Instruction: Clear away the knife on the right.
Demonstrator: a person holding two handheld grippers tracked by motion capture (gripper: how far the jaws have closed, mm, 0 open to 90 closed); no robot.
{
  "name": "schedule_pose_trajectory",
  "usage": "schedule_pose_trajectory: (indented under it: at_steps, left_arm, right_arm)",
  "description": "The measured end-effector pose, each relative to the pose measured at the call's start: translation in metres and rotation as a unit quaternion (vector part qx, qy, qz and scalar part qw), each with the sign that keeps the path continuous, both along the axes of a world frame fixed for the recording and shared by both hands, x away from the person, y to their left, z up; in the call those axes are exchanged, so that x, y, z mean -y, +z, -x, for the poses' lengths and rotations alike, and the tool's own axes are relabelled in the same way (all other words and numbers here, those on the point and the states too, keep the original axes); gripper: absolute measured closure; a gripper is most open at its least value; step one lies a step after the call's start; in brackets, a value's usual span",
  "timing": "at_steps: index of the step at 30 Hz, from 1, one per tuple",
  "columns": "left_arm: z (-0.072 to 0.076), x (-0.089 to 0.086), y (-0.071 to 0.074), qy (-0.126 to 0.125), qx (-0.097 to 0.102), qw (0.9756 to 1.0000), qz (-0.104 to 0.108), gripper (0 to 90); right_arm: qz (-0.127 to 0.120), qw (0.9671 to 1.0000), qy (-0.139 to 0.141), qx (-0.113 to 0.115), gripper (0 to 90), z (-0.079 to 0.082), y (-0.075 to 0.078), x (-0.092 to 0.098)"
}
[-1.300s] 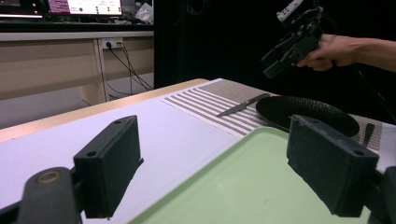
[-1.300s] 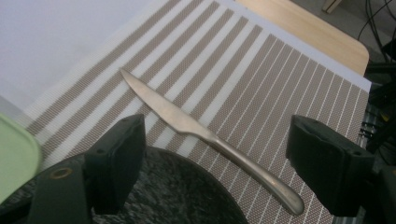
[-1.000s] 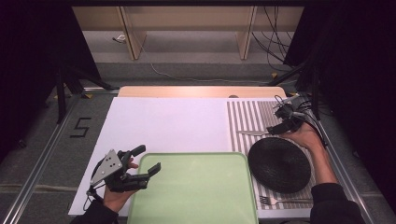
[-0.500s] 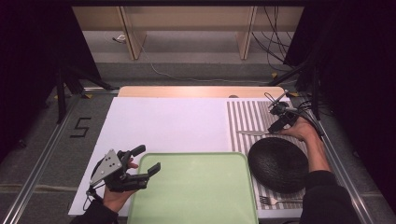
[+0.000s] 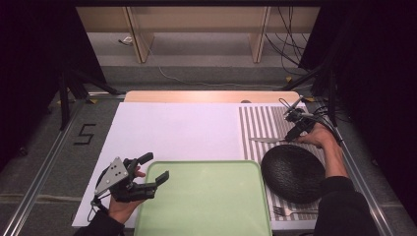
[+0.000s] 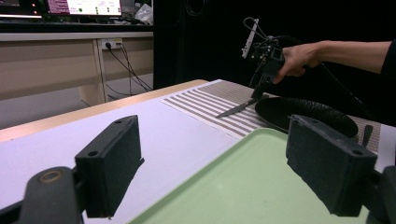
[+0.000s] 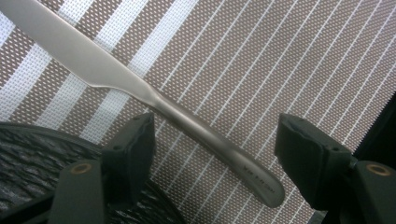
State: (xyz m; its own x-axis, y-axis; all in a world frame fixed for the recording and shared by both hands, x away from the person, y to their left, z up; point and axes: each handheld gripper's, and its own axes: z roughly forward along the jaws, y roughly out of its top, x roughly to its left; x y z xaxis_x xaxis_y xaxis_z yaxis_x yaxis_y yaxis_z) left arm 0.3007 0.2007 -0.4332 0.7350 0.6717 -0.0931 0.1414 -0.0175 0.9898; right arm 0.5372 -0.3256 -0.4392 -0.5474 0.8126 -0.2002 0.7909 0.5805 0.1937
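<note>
Two hand-held grippers work a table laid with a white sheet (image 5: 172,128) and a striped mat (image 5: 265,123). At the far right, the right gripper (image 5: 290,139) tips down over a knife (image 5: 265,140) that lies flat on the mat, just beyond the rim of a black plate (image 5: 293,173). In the right gripper view the knife's handle (image 7: 219,149) runs aslant between the two jaws, with clear mat showing on either side of it; the pads do not touch the metal. The jaws have just been closing yet stand wide, the handle between them and not gripped. The blade (image 7: 79,51) points away toward the upper left of that view, and the plate's ridged edge (image 7: 42,154) sits under the nearer jaw.

Seen from the left gripper view, the right gripper (image 6: 259,91) comes down steeply, its tips at the knife (image 6: 236,109) where the handle meets the plate's far rim (image 6: 303,112).

Near the front left corner, the left gripper (image 5: 157,169) is held level over the edge of a green tray (image 5: 206,206), its jaws wide apart with nothing between them. The tray lies beside the plate, at the front of the table.

A fork (image 5: 290,212) rests on the mat in front of the plate, tines toward the tray.
</note>
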Motion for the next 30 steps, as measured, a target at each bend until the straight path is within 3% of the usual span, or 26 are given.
schedule_pose_trajectory:
  at_steps: [14, 30]
  left_arm:
    - [0.0, 0.0, 0.0, 0.0, 0.001, 1.0, -0.001, 18.3]
    - [0.0, 0.001, 0.0, -0.004, 0.003, 1.0, 0.001, 18.5]
  right_arm:
    - [0.023, 0.9996, 0.006, -0.014, 37.1, -0.004, -0.011, -0.001]
    - [0.018, 0.9991, 0.017, -0.034, 48.4, -0.005, -0.015, -0.009]
